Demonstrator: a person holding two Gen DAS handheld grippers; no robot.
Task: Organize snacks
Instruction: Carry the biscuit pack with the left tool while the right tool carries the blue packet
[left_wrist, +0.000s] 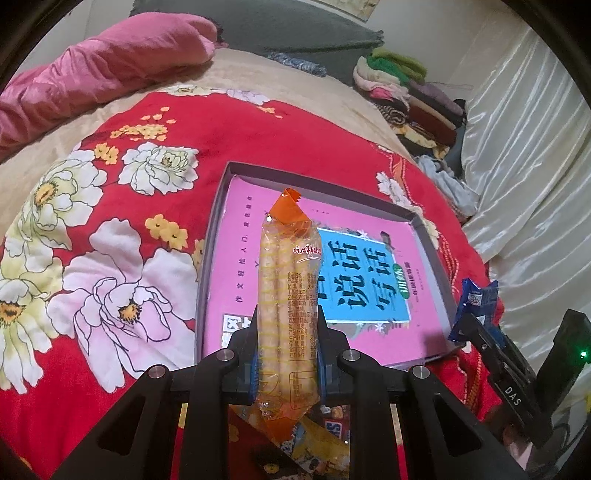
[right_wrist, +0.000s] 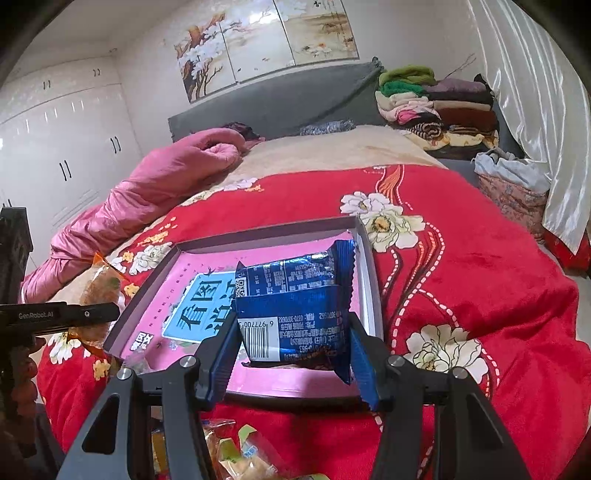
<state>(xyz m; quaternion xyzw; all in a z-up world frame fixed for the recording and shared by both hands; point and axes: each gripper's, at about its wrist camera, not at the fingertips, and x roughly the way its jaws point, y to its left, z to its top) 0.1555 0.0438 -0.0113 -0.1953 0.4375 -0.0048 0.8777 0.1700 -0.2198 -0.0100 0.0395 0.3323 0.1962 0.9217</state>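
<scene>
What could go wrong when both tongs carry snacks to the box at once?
The left tongs pinch the long biscuit pack near its lower end, so it might tip or slide. The right tongs hold the blue packet by its sides; it may crumple. Both hover over one shallow box, so they might bump.

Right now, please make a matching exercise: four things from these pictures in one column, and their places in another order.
Things:
1. orange cracker packet
2. blue snack packet
3. pink book
4. folded clothes

Places:
A. inside the shallow box
B. stacked at the head of the bed
C. between the right gripper's fingers
D. between the left gripper's fingers

Pairs: 1-D, 2-C, 3-A, 4-B
</scene>
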